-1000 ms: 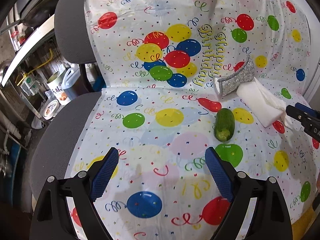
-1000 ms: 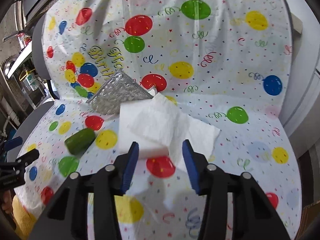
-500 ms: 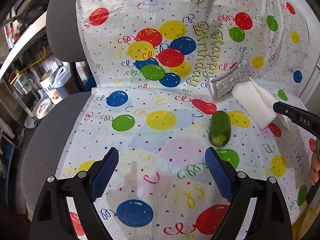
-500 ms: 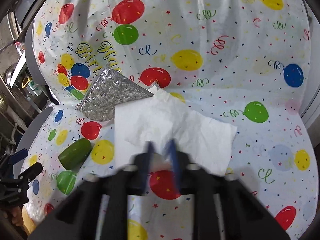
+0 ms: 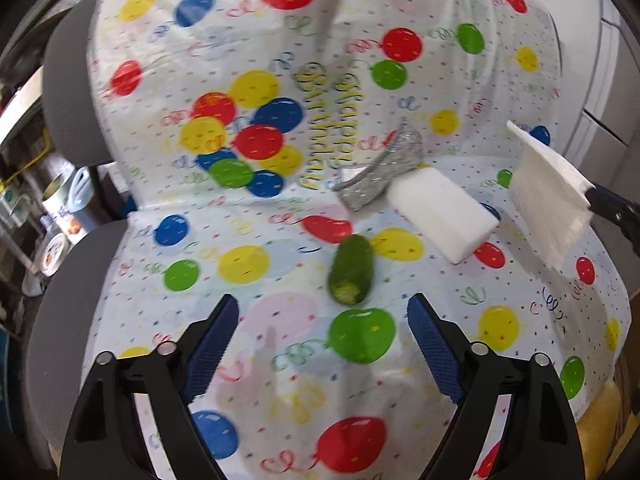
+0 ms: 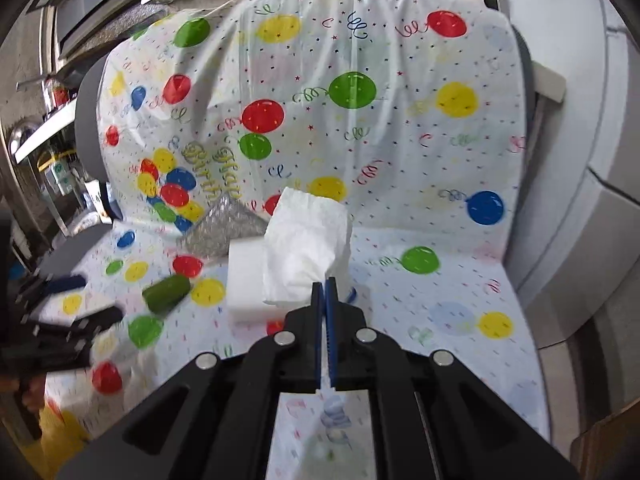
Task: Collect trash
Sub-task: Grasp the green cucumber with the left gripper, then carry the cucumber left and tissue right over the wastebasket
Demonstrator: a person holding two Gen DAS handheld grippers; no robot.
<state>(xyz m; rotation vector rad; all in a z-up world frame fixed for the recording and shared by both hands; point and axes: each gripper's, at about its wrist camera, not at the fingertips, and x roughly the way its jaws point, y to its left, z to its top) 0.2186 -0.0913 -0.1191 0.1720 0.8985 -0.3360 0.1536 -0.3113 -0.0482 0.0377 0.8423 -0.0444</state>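
The napkin has left the chair, pinched by the right hand-held gripper; light, limp, best held at an edge. The left hand-held gripper, closing slightly, stands apart and empty.

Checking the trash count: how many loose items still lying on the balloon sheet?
3: cucumber piece nearest the left gripper, white foam block behind it, silver pouch against the backrest.
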